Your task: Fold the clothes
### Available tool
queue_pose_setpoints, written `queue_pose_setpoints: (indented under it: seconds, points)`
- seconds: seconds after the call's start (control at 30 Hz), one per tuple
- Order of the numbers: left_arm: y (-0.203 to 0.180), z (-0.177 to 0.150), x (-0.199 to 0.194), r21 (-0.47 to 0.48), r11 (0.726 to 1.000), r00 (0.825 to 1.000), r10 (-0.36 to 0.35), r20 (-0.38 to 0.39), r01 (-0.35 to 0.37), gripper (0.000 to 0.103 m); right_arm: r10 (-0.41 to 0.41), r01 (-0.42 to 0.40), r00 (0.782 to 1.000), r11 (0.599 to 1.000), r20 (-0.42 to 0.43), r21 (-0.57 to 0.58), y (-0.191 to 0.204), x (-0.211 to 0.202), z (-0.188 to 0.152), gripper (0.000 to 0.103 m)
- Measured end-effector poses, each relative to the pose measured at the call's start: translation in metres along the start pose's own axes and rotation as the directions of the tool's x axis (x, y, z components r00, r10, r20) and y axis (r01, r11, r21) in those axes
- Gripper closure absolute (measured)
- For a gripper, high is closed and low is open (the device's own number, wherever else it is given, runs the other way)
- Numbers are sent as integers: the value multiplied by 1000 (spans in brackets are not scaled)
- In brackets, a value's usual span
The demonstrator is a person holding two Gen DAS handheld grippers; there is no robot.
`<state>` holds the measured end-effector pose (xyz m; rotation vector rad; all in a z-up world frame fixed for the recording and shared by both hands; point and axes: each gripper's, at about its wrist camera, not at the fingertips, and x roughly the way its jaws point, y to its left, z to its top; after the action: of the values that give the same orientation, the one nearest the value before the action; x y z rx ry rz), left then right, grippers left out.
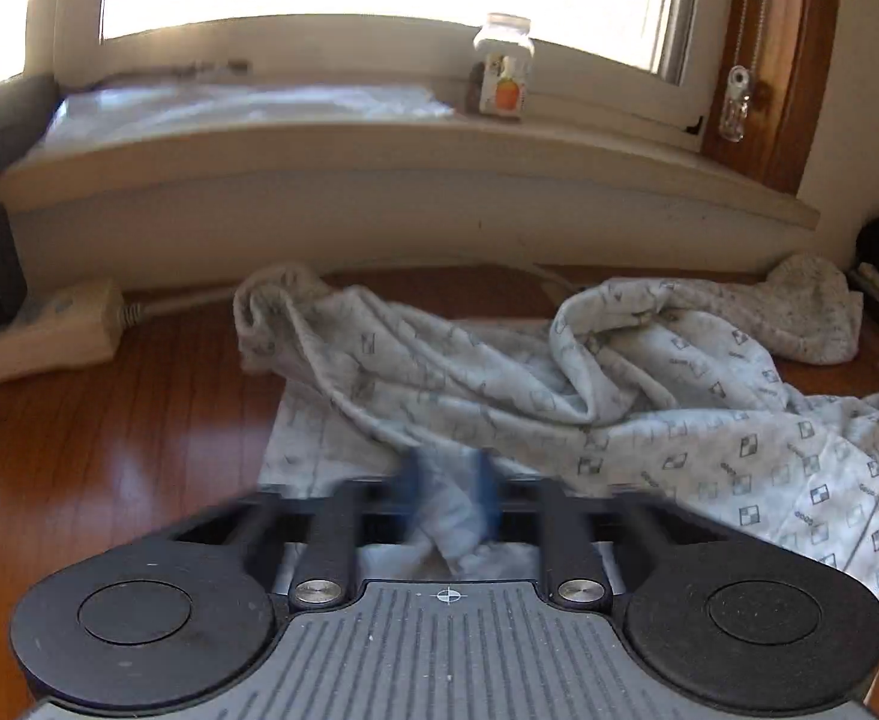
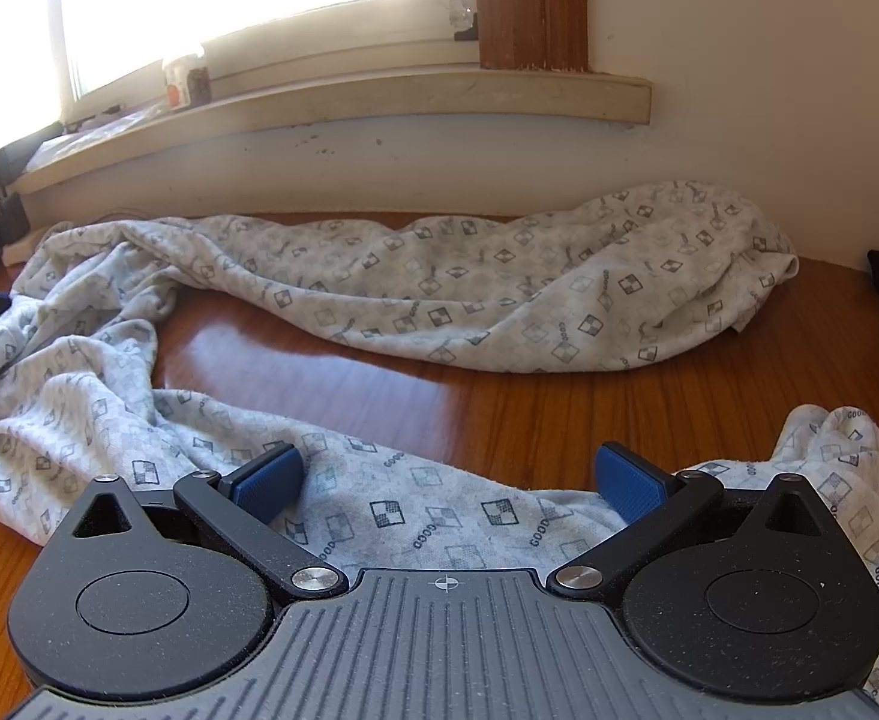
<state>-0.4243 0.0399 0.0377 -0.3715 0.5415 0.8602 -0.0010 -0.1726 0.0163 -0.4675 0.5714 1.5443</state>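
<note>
On the wooden table, your left gripper, blurred, seems to pinch the garment; your right gripper is spread above it.

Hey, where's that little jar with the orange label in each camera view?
Left wrist view: the jar stands on the windowsill, upper centre-right.
Right wrist view: the jar is small, upper left on the same sill, in glare.
Shared landmark: the patterned garment on the wooden table.
</note>
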Motion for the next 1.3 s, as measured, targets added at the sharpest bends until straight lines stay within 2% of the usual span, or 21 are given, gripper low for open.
queue_pose_setpoints:
  seconds: [0.03,0.1,0.17,0.27,0.33,0.37,0.43,0.57,0.63,0.9,0.93,1.03,1.13,1.2,1.3]
  points:
    - [3,8,-8,-11,1000,998,28,57,-27,102,0,0,1000,1000,0,0,0,0,0,0]
    - [10,27,-26,-46,995,979,96,182,-89,102,0,0,1000,1000,0,0,0,0,0,0]
    - [14,47,-32,-48,986,957,166,240,-159,102,-2,2,1000,1000,-1,-2,0,0,0,0]
    - [16,61,-23,-27,976,955,215,206,-215,98,-3,3,1000,1000,0,0,0,0,0,0]
    - [18,63,-17,-12,971,955,236,179,-238,90,-3,3,1000,1000,1,5,-1,0,0,0]
    - [20,60,-16,-6,970,956,239,168,-242,82,-3,3,1000,1000,2,8,-1,-1,0,0]
    - [24,46,-20,-13,977,967,212,144,-213,56,-2,2,1000,1000,3,10,-2,-1,0,0]
    - [23,8,-46,44,982,978,177,108,-183,46,-6,6,1000,1000,2,8,-1,-1,0,0]
    - [24,-9,-61,43,986,983,159,87,-164,40,-7,7,1000,1000,2,8,-1,-1,0,0]
    - [-1,-53,-122,75,994,996,69,59,-73,40,-16,16,1000,1000,-3,-4,1,0,0,0]
    - [-4,-59,-128,70,996,997,59,52,-62,42,-16,16,1000,1000,-3,-4,1,0,0,0]
    - [-11,-78,-140,50,997,998,48,35,-50,61,-15,15,1000,1000,-3,-6,0,0,0,0]
    - [-16,-93,-146,43,999,999,29,14,-29,66,-15,15,1000,1000,-2,-4,0,0,0,0]
    - [-18,-99,-149,27,999,1000,17,3,-17,65,-15,15,1000,1000,-2,-3,0,0,0,0]
    - [-21,-102,-153,46,999,1000,7,-15,-6,53,-15,15,1000,1000,-2,-2,1,0,-1,0]
